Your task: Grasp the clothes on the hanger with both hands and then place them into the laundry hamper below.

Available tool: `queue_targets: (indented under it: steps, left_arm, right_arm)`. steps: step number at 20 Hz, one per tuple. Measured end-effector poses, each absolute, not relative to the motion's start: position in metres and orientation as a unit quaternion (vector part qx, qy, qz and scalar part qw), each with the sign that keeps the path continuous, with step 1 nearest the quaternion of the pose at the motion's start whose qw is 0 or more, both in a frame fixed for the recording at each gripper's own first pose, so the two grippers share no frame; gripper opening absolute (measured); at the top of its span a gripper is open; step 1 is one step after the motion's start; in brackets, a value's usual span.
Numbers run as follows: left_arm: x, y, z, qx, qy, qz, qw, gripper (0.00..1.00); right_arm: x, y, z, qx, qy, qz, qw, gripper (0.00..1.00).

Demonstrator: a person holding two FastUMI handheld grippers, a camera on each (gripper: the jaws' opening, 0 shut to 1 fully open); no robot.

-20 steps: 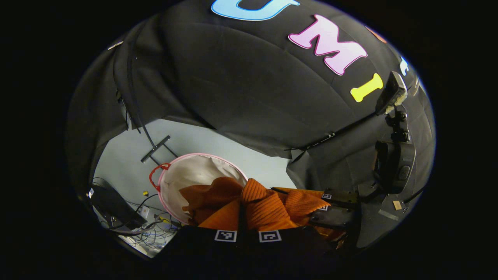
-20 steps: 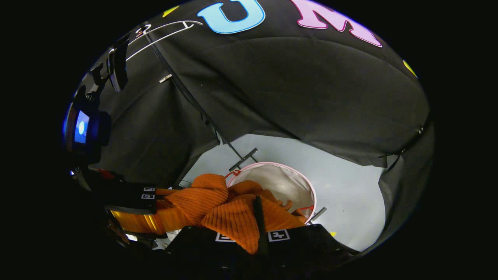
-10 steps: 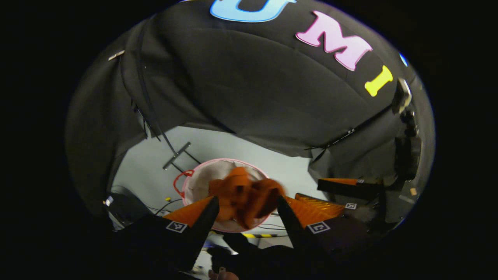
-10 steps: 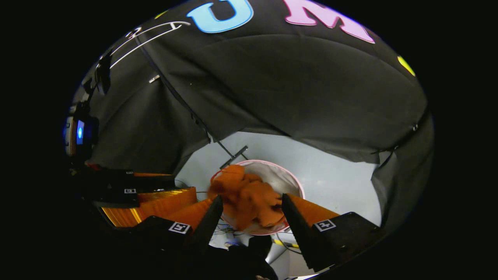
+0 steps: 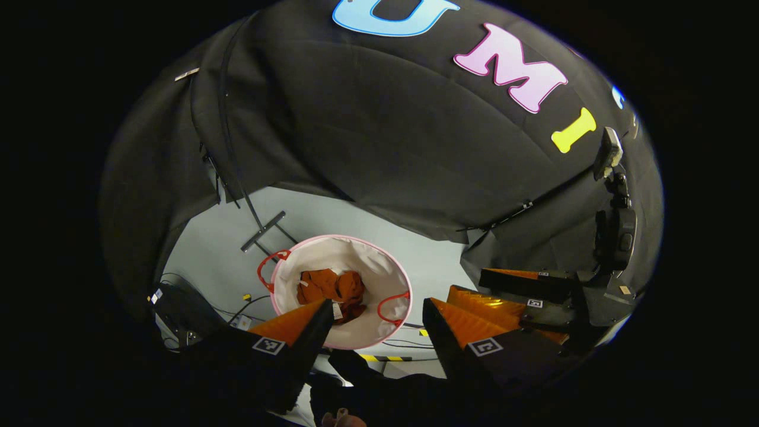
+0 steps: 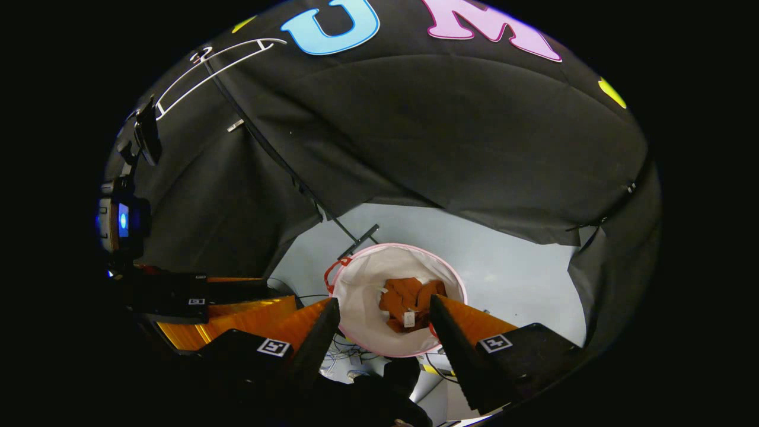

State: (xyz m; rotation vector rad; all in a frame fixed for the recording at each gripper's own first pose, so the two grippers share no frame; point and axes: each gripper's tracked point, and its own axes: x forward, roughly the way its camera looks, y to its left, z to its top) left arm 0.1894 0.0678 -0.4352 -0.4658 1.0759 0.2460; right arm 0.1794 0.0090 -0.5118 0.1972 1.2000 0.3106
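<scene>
Left tongs (image 5: 376, 317) and right tongs (image 6: 384, 317) hang with fingers spread apart, gripping nothing, above the white laundry hamper (image 5: 388, 279). The orange clothes (image 5: 329, 287) lie crumpled at its bottom on the pale floor (image 5: 207, 249); a white hanger (image 6: 219, 56) hangs beyond.

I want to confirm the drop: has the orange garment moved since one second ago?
Yes. The orange garment has gone down from between the tools and now lies at the bottom of the laundry hamper, below its pink rim.

Clothes (image 5: 329, 289) now inside hamper (image 5: 379, 279)
</scene>
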Motion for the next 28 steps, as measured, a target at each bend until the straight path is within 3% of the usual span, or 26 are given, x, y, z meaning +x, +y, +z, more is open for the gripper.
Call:
queue_targets:
  steps: [8, 10, 16, 23, 28]
  left_arm:
    - [0.165, 0.060, -0.390, -0.219, 0.448, 0.090, 0.862, 0.96]
    - [0.151, 0.056, -0.367, -0.215, 0.419, 0.074, 0.879, 0.92]
    - [0.094, 0.051, -0.290, -0.166, 0.338, 0.013, 0.926, 0.96]
    - [0.035, 0.052, -0.196, -0.104, 0.218, -0.032, 0.970, 0.95]
    - [0.011, 0.041, -0.105, -0.053, 0.108, -0.057, 0.991, 0.95]
  right_arm:
    - [0.150, 0.024, -0.464, 0.099, 0.522, 0.134, 0.836, 0.99]
    - [0.138, 0.026, -0.443, 0.095, 0.502, 0.121, 0.851, 0.99]
    - [0.084, 0.057, -0.373, 0.104, 0.440, 0.082, 0.888, 0.99]
    - [0.041, 0.072, -0.267, 0.078, 0.324, 0.041, 0.942, 0.99]
    - [0.019, 0.066, -0.154, 0.052, 0.199, 0.026, 0.978, 0.99]
